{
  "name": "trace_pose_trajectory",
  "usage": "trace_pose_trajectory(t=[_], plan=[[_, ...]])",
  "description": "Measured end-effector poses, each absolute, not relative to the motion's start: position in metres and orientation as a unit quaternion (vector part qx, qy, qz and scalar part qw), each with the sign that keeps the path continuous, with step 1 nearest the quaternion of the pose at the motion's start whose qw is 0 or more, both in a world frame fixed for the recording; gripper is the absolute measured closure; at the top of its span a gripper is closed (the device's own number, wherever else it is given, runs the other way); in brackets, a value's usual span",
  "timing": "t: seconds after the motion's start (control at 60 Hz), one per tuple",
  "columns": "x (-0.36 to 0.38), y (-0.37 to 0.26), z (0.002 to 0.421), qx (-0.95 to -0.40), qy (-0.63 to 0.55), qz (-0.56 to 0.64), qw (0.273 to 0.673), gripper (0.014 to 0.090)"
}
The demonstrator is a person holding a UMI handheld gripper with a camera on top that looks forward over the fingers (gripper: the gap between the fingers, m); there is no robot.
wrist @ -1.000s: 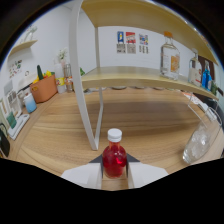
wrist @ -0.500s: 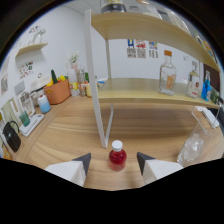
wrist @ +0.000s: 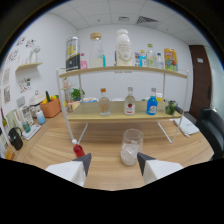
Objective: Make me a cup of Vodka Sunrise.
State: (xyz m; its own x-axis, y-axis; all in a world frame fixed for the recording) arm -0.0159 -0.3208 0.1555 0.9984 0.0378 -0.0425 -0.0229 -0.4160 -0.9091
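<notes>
The red bottle (wrist: 78, 149) stands alone on the tabletop (wrist: 105, 167), just beyond the left finger; leave it there. The tool (wrist: 113, 163) is open and empty. Next, I judge, lift toward the shelf (wrist: 125, 116) bottles, keeping clear of the glass (wrist: 131, 146) ahead: clear, upright, seemingly with ice.

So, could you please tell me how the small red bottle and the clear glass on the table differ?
The red bottle is small, filled with red liquid and capped white; the glass is larger, clear and open-topped, with what looks like ice inside. The bottle stands beside the open tongs' left finger, the glass between the fingers. Both stand upright on the wooden table.
</notes>
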Motion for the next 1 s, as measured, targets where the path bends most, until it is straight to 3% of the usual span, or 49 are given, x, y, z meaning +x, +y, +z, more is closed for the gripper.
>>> trace_pose_trajectory(t=[0.15, 0.233, 0.517, 0.65, 0.783, 0.967, 1.0], plan=[[0.043, -0.331, 0.157, -0.850, 0.012, 0.003, 0.526, 0.0194], [0.072, -0.328, 0.181, -0.853, 0.031, 0.000, 0.521, 0.0187], [0.158, -0.259, 0.336, -0.795, 0.060, 0.000, 0.604, 0.0192], [0.183, -0.211, 0.383, -0.765, 0.045, -0.005, 0.643, 0.0191], [0.205, -0.164, 0.400, -0.758, 0.030, -0.021, 0.652, 0.0195], [0.210, -0.116, 0.387, -0.770, 0.021, 0.004, 0.638, 0.0198], [0.210, -0.111, 0.385, -0.773, 0.019, 0.008, 0.634, 0.0230]])
